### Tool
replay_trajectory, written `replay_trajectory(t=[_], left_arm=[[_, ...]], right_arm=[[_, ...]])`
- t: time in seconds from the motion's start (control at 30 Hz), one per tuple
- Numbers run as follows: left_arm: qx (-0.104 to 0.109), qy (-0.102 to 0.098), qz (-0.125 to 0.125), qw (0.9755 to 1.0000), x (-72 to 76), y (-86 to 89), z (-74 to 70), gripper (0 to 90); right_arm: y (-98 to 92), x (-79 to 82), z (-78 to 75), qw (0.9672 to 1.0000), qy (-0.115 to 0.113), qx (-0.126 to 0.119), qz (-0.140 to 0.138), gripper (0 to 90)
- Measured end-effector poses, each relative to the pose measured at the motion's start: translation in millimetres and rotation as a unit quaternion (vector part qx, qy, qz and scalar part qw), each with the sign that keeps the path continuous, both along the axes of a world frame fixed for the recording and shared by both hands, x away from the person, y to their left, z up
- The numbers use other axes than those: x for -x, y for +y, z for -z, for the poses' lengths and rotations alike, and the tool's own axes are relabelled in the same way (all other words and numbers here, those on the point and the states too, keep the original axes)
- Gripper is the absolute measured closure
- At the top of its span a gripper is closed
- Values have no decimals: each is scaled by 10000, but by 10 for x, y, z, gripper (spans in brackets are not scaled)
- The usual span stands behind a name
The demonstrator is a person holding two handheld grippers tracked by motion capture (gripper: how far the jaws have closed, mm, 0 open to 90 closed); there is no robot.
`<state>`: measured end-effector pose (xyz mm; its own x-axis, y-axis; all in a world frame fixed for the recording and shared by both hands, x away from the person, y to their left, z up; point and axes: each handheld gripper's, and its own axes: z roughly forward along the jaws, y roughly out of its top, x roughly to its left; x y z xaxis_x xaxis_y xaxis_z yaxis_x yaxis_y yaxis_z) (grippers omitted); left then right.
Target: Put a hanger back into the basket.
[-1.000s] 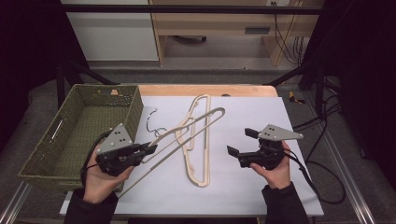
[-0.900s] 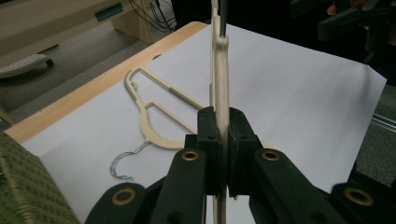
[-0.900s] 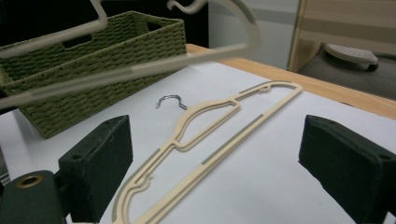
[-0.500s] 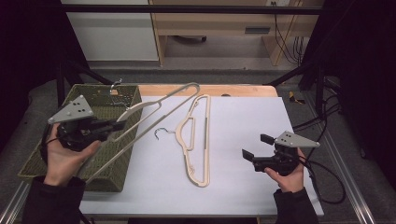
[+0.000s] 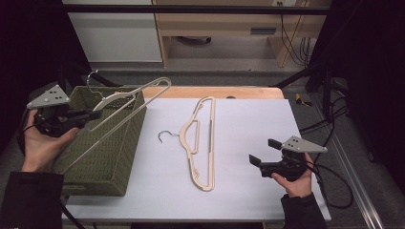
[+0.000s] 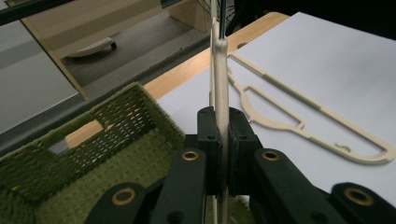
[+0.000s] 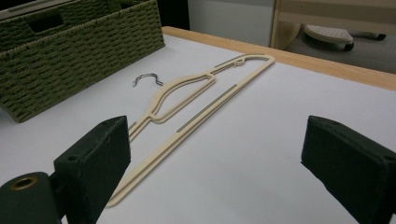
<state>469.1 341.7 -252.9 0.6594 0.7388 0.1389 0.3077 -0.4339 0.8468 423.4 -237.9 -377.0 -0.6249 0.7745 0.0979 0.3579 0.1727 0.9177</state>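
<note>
My left gripper [image 5: 93, 114] is shut on a cream plastic hanger [image 5: 118, 99] and holds it tilted above the green woven basket [image 5: 111, 161], its metal hook pointing up toward the far side. In the left gripper view the jaws [image 6: 219, 122] pinch the hanger's thin bar [image 6: 219, 70] edge-on over the basket [image 6: 122, 122]. A second cream hanger [image 5: 201, 143] lies flat in the middle of the white table, hook to the left. My right gripper [image 5: 262, 151] stands open near the table's front right. Its pads [image 7: 95, 156] are wide apart, and that hanger [image 7: 187, 106] lies ahead of them.
The basket [image 7: 70, 51] takes up the table's left side. A wooden strip [image 5: 239, 92] runs along the far edge of the white surface [image 5: 248, 114]. Cables trail off the right side. Beyond the table stand wooden furniture and a dark floor.
My left gripper has carried its hanger leftward from above the table to over the basket, lifting slightly. The right gripper drew back toward the front right early on, then held still.
</note>
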Motion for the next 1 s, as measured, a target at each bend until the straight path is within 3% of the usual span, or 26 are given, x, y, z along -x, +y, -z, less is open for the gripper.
replay_trajectory(t=[0.53, 0.57, 0.73, 1.0], left_arm=[[-269, -105, -432, 9987, -139, 563, 230, 857], [-276, -181, -496, 9982, -152, 586, 249, 857], [-253, -73, -621, 9977, -179, 698, 341, 857], [-457, 22, -716, 9964, -204, 733, 531, 857]], right_arm=[[0, -17, 31, 10000, 35, 45, -24, 88], [0, -17, 31, 10000, 35, 45, -24, 88], [13, -20, 38, 10000, 75, 34, -20, 88], [13, -20, 42, 9999, 91, 56, -35, 88]])
